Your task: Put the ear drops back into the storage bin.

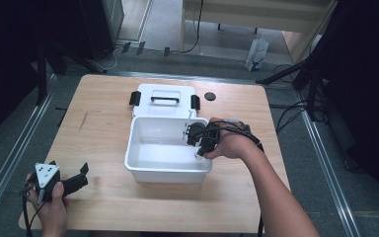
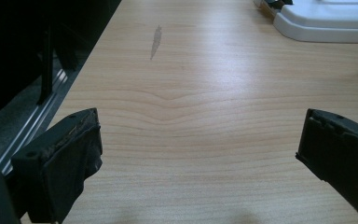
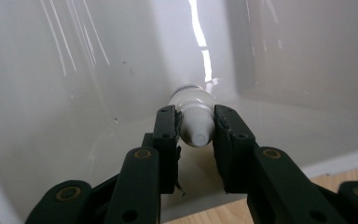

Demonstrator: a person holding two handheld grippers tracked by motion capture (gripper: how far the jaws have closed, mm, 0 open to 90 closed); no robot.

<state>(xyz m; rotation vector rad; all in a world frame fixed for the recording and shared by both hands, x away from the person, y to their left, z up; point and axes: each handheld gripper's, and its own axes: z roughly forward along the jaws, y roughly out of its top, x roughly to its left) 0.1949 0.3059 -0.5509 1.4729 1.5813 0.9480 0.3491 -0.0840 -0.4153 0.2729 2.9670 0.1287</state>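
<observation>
1. Left gripper (image 1: 76, 180), lower left of the high view: jaws wide apart, holding nothing, idle on the table (image 1: 103, 207).
2. Right gripper (image 3: 195, 133), centre frame: clamped on small white bottle (image 3: 195, 116).
3. Bottle's long axis runs straight away from the jaws, inside the white bin (image 1: 143, 170), near its right wall.

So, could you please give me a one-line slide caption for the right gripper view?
Right gripper shut on the capped end of a small white bottle inside the white plastic bin.
</observation>
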